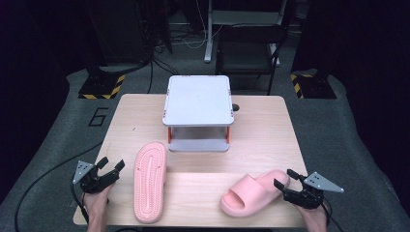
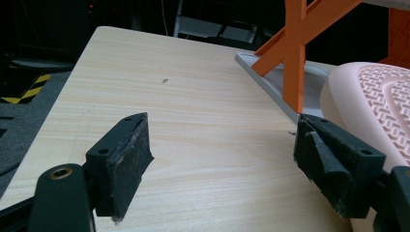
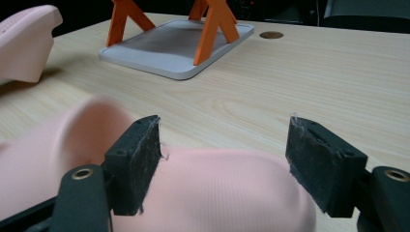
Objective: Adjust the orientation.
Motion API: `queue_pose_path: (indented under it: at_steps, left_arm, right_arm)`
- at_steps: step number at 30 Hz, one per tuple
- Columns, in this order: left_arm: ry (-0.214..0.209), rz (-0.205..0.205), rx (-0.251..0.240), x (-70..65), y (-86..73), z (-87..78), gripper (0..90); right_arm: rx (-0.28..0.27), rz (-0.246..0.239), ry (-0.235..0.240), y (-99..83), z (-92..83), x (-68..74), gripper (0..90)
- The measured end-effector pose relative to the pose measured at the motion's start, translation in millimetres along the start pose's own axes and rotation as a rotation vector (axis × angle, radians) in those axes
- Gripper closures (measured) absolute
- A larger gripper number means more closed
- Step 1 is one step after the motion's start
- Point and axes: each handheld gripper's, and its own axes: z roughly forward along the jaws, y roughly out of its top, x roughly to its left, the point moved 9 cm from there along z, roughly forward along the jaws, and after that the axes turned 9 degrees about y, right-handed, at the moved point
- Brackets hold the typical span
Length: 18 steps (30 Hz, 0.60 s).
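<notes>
Two pink slippers on the wooden table (image 1: 270, 125). Upright slipper (image 1: 254, 192) sits front right, sole down, long axis running diagonally: open toe end toward the front-left edge, heel toward the right, just at the right gripper (image 1: 284, 180). Right gripper's jaws stand wide apart, either side of the heel end; from the right gripper view the pink heel (image 3: 227, 188) lies between and under the pads, pads not pressing on it, nothing held.

Upside-down slipper (image 1: 150, 181) lies front left, ribbed sole up, long axis nearly front to back, far end tilted slightly right toward the shelf rack (image 1: 198, 100). Which end is the toe, can't tell.

Left gripper (image 1: 112, 169) hovers at the left table edge, just beside that slipper, jaws wide apart, empty; in the left gripper view its right jaw is close against the sole edge (image 2: 382, 96), contact unclear.

Rack is white with orange legs (image 2: 295, 53), mid-table, behind both slippers.
</notes>
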Motion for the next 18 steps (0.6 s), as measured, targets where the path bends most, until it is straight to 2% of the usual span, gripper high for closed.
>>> queue_pose_path:
  at_steps: [2, 3, 7, 9, 11, 12, 16, 18]
  left_arm:
    - [-0.001, 0.0, 0.001, -0.1, -0.1, 0.1, 20.7]
    - [-0.002, 0.001, 0.001, -0.2, 0.1, -0.1, 20.7]
    - [0.003, 0.002, 0.0, 0.6, 0.3, -0.7, 20.7]
    - [0.002, -0.003, -0.003, 0.9, 0.2, -0.1, 20.7]
    - [0.002, -0.003, -0.004, 0.9, 0.3, -0.1, 20.7]
    - [0.0, 0.0, 0.001, 1.2, 0.3, -0.8, 20.7]
    - [0.003, -0.004, 0.003, 1.7, 0.1, -1.0, 20.8]
    - [0.003, -0.003, 0.003, 1.7, 0.2, -1.1, 20.8]
  right_arm:
    - [0.005, -0.008, 0.005, 0.0, 2.2, 1.2, 27.9]
    - [0.032, -0.017, 0.023, -1.4, 7.8, 4.6, 27.8]
    - [0.079, -0.055, 0.061, -4.1, 18.9, 8.6, 28.0]
    - [0.097, -0.079, 0.072, -5.8, 24.7, 9.4, 28.0]
    - [0.117, -0.083, 0.077, -8.7, 26.9, 10.6, 28.0]
    - [0.135, -0.103, 0.085, -11.7, 29.4, 11.4, 28.0]
    - [0.134, -0.099, 0.083, -13.3, 28.4, 15.5, 28.3]
    - [0.102, -0.092, 0.084, -9.8, 22.3, 21.1, 28.3]
